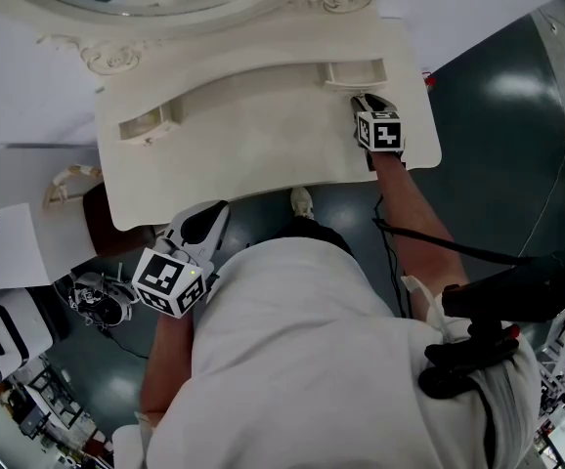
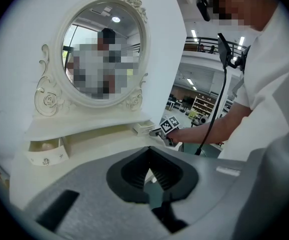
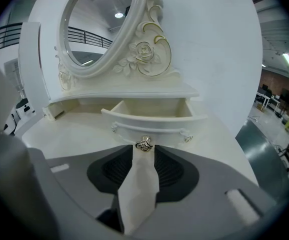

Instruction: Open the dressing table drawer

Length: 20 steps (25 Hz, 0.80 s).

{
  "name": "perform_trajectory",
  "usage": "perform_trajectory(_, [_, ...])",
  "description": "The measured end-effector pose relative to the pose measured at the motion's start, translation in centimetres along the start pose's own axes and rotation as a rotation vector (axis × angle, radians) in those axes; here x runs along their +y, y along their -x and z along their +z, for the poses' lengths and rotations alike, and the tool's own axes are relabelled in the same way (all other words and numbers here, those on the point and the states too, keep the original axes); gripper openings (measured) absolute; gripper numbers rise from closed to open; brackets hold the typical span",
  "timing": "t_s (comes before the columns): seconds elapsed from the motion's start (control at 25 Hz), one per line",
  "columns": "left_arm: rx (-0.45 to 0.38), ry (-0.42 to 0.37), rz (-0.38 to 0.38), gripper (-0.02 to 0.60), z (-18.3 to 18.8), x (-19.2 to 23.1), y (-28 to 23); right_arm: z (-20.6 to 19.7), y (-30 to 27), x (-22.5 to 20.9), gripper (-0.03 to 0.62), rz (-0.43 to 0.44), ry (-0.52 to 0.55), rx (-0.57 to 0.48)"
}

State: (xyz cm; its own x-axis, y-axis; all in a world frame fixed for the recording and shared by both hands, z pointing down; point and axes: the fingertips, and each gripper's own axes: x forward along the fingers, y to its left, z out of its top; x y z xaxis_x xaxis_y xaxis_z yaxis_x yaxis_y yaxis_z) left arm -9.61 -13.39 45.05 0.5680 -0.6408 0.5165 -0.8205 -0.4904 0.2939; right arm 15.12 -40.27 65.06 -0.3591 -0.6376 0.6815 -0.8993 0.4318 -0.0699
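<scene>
The left gripper [image 1: 204,218] is hanging off the front left edge of the dressing table [image 1: 263,154], below the tabletop and well clear of it. Its jaws are standing a little apart with nothing between them, and only the table edge and the floor are showing through the gap. It seems to be taking no part in this step.

Under the table's mirror [image 2: 107,54], the small left drawer [image 2: 45,154] at the back left of the tabletop is sitting slightly out of its slot.

At the back right of the dressing table, the right drawer [image 3: 152,115] is standing pulled well out from under the shelf, and its empty inside is showing. The right gripper [image 3: 143,153] is resting low over the tabletop just in front of that drawer. Its jaws are spread wide, and the drawer's knob [image 3: 144,145] is sitting right at their tips, with the pads apparently no longer pressing on it.

The pull on this drawer looks finished, and the step in hand is probably the release. The next move likely calls for drawing the right gripper straight back from the table, keeping the jaws wide so that neither tip snags the knob or nudges the drawer shut.
</scene>
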Motion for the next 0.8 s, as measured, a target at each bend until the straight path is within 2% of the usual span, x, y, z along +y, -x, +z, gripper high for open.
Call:
perform_trajectory(0.16, [-0.008,-0.002,-0.005,0.002,-0.8,-0.1,1.4,-1.4,1.4,0.6,0.137,-0.020,-0.018,0.008])
perform_trajectory(0.56, [-0.033,-0.018,-0.035,0.002,-3.5,-0.9,5.7,-6.2,6.8,5.7,0.060,-0.016,-0.016,0.023])
perform_trajectory(0.8, [-0.047,-0.015,-0.050,0.002,-6.4,-2.3,8.6,-9.1,11.2,10.0,0.002,0.017,0.003,0.018])
